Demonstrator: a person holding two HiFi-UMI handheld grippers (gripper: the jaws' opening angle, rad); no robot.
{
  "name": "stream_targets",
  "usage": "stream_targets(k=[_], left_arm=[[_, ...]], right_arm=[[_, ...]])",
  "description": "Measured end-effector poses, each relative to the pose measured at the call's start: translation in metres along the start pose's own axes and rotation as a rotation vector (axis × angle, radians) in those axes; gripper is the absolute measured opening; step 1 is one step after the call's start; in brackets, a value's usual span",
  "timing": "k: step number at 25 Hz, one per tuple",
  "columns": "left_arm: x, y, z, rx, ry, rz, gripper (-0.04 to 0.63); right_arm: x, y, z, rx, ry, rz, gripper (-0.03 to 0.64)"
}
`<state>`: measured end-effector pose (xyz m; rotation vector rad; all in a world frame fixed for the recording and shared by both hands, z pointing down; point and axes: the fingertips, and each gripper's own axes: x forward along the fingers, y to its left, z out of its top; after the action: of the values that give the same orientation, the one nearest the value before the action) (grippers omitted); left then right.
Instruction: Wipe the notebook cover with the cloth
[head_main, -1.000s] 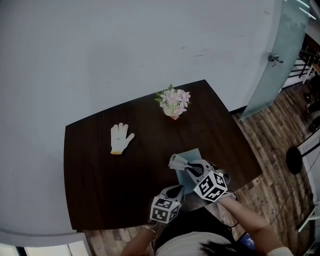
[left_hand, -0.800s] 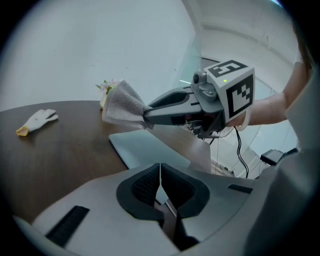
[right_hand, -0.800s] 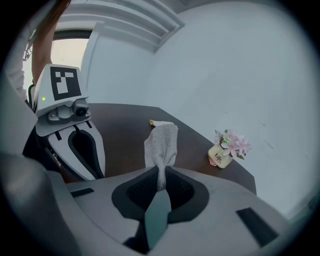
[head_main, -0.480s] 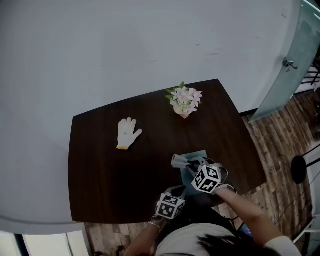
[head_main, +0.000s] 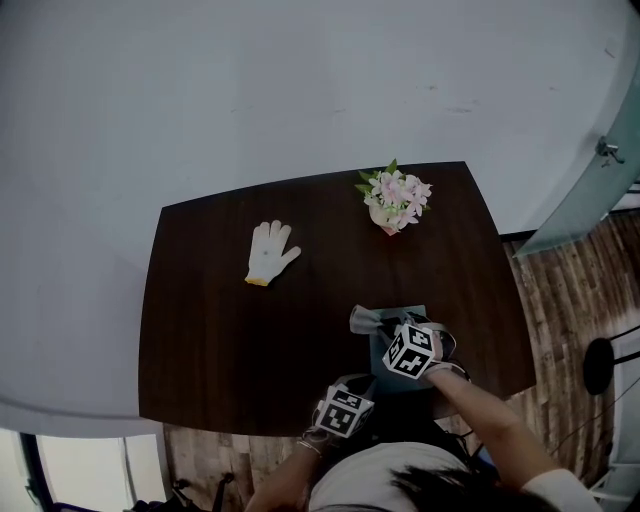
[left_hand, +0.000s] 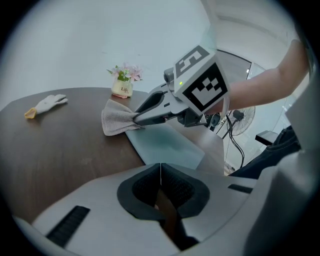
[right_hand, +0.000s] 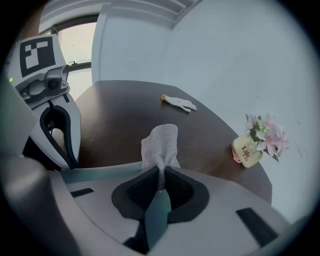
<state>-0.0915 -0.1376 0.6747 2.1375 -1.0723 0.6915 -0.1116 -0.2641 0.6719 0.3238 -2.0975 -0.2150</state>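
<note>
A pale blue-green notebook (head_main: 392, 352) lies flat near the front edge of the dark table (head_main: 230, 330). My right gripper (head_main: 380, 325) is shut on a grey cloth (head_main: 362, 320), which drapes over the notebook's far left corner and onto the table. The cloth (right_hand: 161, 142) sticks out past the jaws in the right gripper view. From the left gripper view the cloth (left_hand: 116, 119) and notebook (left_hand: 165, 145) show ahead. My left gripper (head_main: 352, 385) stays low at the table's front edge, left of the notebook, jaws shut with nothing between them.
A small pot of pink flowers (head_main: 396, 200) stands at the back right of the table. A white work glove (head_main: 270, 252) lies at the back left. A standing fan (left_hand: 245, 117) and cables are off the table's right side. Wood floor lies to the right.
The head view has shifted, so the table sits further right and lower. My right gripper still holds the cloth at the notebook's far corner; my left gripper stays at the front edge.
</note>
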Motion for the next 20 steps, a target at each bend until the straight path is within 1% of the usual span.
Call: stream_targets(k=[4,10,20], left_arm=[[0.001,0.007,-0.005,-0.028,0.029,0.022,0.018],[0.003,0.012,-0.008,-0.035,0.066,0.042,0.018],[0.005,0.013,-0.01,-0.069,0.06,0.043,0.018]], right_arm=[[0.008,0.0,0.0,-0.029,0.024,0.016,0.046],[0.013,-0.004,-0.001,-0.021,0.041,0.031,0.046],[0.013,-0.006,-0.004,-0.017,0.055,0.024,0.046]])
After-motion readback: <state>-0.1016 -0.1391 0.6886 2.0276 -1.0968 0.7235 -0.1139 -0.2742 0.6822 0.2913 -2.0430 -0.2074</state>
